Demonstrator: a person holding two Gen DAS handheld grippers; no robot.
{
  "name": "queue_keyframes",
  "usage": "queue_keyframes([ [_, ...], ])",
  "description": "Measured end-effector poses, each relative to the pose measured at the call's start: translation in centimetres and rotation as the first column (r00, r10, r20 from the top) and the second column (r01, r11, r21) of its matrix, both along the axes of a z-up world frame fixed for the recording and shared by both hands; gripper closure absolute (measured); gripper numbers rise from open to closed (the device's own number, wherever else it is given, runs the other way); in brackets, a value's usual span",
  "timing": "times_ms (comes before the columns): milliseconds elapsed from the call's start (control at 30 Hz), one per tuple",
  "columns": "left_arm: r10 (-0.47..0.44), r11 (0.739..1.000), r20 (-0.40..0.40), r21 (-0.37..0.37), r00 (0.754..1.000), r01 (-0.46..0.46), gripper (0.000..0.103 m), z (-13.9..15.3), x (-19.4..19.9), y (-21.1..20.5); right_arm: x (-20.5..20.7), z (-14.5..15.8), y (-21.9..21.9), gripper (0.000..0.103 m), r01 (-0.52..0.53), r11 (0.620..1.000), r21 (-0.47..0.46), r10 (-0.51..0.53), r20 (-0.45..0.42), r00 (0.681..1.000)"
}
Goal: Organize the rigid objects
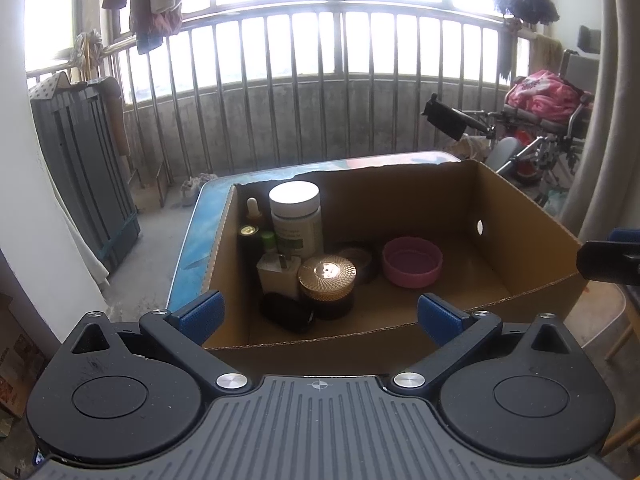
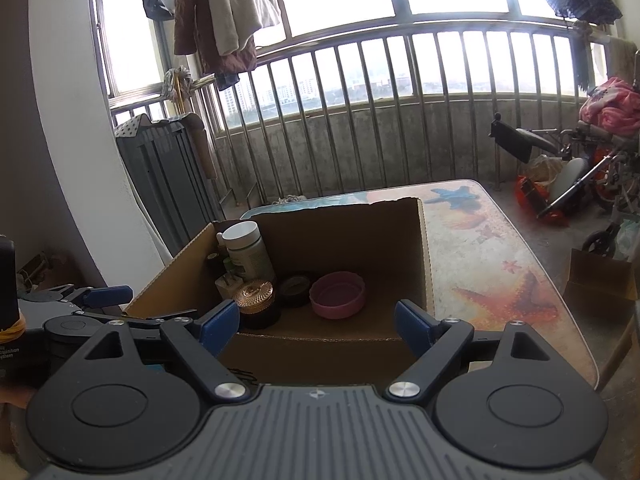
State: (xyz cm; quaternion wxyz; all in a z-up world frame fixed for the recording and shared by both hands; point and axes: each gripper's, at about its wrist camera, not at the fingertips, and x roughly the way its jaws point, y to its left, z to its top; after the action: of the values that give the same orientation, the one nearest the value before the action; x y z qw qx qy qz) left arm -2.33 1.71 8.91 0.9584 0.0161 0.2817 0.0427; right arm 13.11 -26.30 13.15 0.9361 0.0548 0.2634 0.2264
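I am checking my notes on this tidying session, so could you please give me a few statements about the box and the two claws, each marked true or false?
1. Both the left claw and the right claw are open and hold nothing. True.
2. The pink bowl lies on the table beside the cardboard box. False: it sits inside the box.
3. The white-capped bottle stands upright at the box's left side. True.
4. The gold-lidded jar is stacked on the pink bowl. False: it rests on the box floor, apart from the bowl.
5. The box stands on the starfish-patterned table. True.
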Motion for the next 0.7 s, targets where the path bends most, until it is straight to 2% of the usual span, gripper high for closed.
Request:
queue_keyframes([
  [200, -0.004, 1.000, 0.013, 0.029, 1.000, 0.003, 0.000, 0.00, -0.41, -0.38, -0.21, -0.06, 0.03, 0.015, -0.013, 1.000, 0.018, 0.013, -0.003, 1.000],
  [700, -0.002, 1.000, 0.010, 0.023, 1.000, 0.002, 0.000, -0.27, -0.60, -0.07, -0.47, -0.31, 0.79, 0.015, -0.020, 1.000, 0.006, 0.020, -0.016, 1.000],
])
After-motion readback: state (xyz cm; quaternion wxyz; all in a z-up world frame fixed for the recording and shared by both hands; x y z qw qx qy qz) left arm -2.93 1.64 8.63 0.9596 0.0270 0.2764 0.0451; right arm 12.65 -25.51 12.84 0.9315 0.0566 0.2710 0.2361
